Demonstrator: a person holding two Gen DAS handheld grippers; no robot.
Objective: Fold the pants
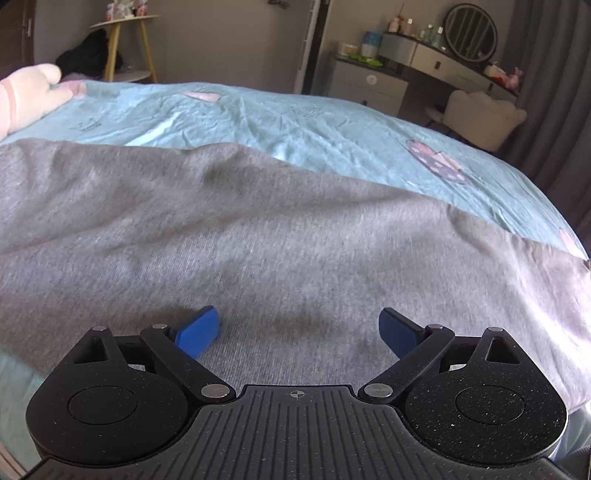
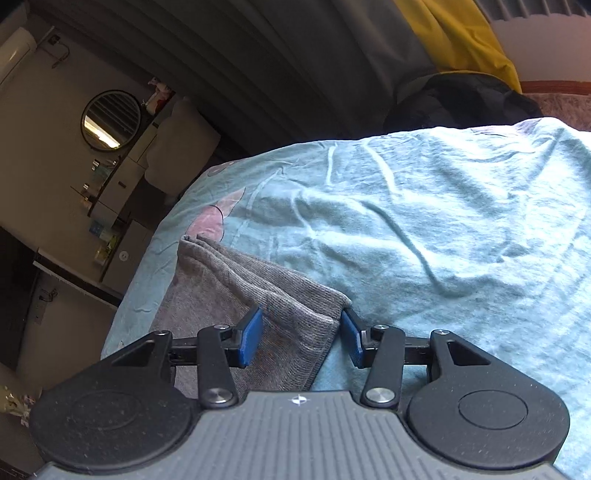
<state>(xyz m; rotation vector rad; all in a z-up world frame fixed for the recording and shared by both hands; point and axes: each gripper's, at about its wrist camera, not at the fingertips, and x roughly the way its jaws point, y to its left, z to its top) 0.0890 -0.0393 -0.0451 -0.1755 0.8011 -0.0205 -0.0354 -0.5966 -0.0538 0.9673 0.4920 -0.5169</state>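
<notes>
Grey knit pants [image 1: 258,229] lie spread flat across a teal bedsheet [image 1: 295,122]. My left gripper [image 1: 299,328] is wide open just above the grey fabric, its blue pads apart and holding nothing. In the right wrist view the ribbed cuff end of the pants [image 2: 280,299] lies on the sheet [image 2: 443,229]. My right gripper [image 2: 301,336] is open, its blue fingers straddling the corner of the cuff, one over the fabric and one beside its edge.
A pink plush toy [image 1: 29,92] lies at the bed's far left. Beyond the bed stand a yellow-legged side table [image 1: 125,40], a dressing table with round mirror [image 1: 469,33] and a chair [image 1: 480,118]. Dark clothing [image 2: 461,99] lies past the bed's far edge.
</notes>
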